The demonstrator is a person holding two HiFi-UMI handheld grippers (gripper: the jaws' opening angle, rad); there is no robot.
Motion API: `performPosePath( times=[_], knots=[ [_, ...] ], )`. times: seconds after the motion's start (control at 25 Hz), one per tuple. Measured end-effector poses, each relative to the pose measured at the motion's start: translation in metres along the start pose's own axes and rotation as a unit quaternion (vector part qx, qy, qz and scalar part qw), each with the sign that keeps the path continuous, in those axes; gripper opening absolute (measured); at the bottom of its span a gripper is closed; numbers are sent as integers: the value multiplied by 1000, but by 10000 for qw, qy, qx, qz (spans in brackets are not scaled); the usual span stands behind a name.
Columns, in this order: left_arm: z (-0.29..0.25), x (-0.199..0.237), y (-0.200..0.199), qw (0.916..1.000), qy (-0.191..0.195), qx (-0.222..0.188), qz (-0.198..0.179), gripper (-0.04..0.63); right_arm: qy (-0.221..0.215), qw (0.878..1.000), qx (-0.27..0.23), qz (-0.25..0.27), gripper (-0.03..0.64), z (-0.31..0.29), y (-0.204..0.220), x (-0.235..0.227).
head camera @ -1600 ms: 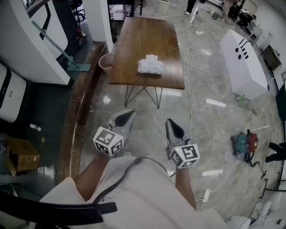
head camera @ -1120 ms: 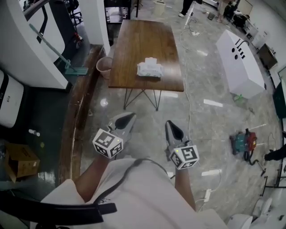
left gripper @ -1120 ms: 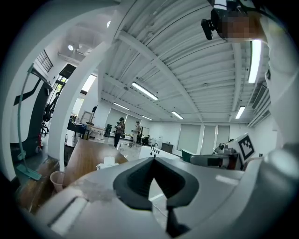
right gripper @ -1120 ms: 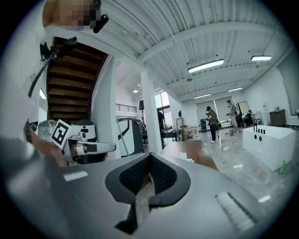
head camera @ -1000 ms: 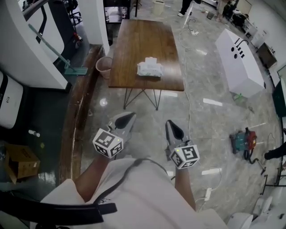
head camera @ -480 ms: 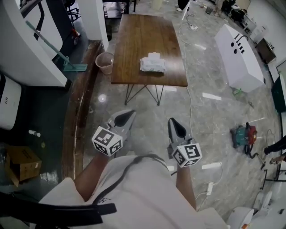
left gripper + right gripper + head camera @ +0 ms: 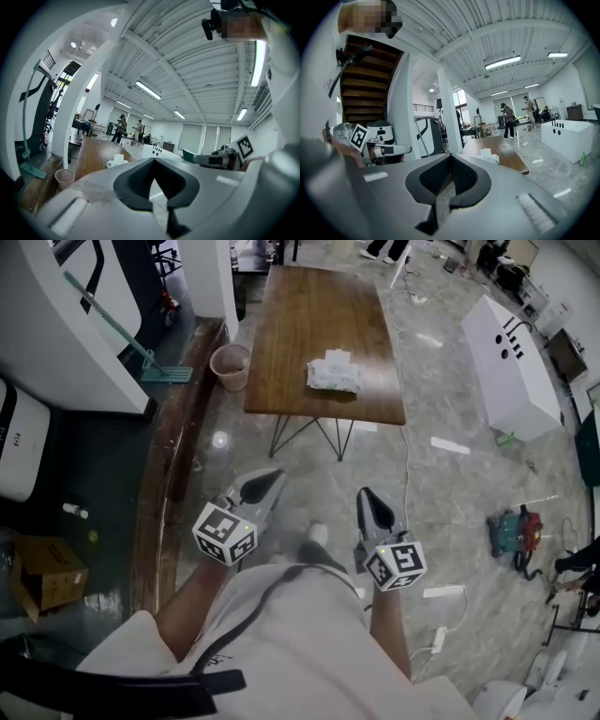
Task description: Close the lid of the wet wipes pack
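Note:
The wet wipes pack [image 7: 334,373] lies near the front edge of a long wooden table [image 7: 319,306], with its small white lid standing up. It is small and distant in the left gripper view as the pack [image 7: 116,162] and in the right gripper view as the pack [image 7: 487,155]. My left gripper [image 7: 271,475] and right gripper [image 7: 366,494] are held side by side over the floor, well short of the table, both pointing toward it. Both are shut with nothing between the jaws, as the left gripper [image 7: 153,160] and right gripper [image 7: 450,155] show close up.
A pink bin [image 7: 230,362] stands on the floor by the table's left side, with a green-headed mop [image 7: 141,352] leaning beyond it. A white box [image 7: 511,357] lies to the right. A cable [image 7: 405,474], a power strip [image 7: 442,592] and a red-teal tool [image 7: 515,540] lie on the floor.
The table and pack have shifted right and grown slightly in the head view. A shoe now shows between the grippers. Both grippers stay shut.

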State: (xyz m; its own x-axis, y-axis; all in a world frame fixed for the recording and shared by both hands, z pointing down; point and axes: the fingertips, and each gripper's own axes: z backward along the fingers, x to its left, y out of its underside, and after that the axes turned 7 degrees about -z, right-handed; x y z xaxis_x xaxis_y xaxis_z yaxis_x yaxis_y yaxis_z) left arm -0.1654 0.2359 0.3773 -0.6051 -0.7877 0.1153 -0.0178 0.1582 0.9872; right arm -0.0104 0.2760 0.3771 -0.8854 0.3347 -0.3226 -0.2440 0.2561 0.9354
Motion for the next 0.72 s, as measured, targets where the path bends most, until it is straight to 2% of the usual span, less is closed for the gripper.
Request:
performPosePath(
  times=[0.36, 0.52, 0.72],
  knots=[
    [-26, 28, 8, 9995, -294, 145, 35, 2, -260, 9996, 13, -84, 9, -47, -5, -32],
    [-59, 51, 11, 9983, -516, 261, 100, 2, -475, 9987, 144, -76, 9, -81, -14, -61],
    [-118, 66, -10, 9977, -643, 195, 10, 2, -796, 9964, 297, 74, 9, -124, -40, -104]
  ],
)
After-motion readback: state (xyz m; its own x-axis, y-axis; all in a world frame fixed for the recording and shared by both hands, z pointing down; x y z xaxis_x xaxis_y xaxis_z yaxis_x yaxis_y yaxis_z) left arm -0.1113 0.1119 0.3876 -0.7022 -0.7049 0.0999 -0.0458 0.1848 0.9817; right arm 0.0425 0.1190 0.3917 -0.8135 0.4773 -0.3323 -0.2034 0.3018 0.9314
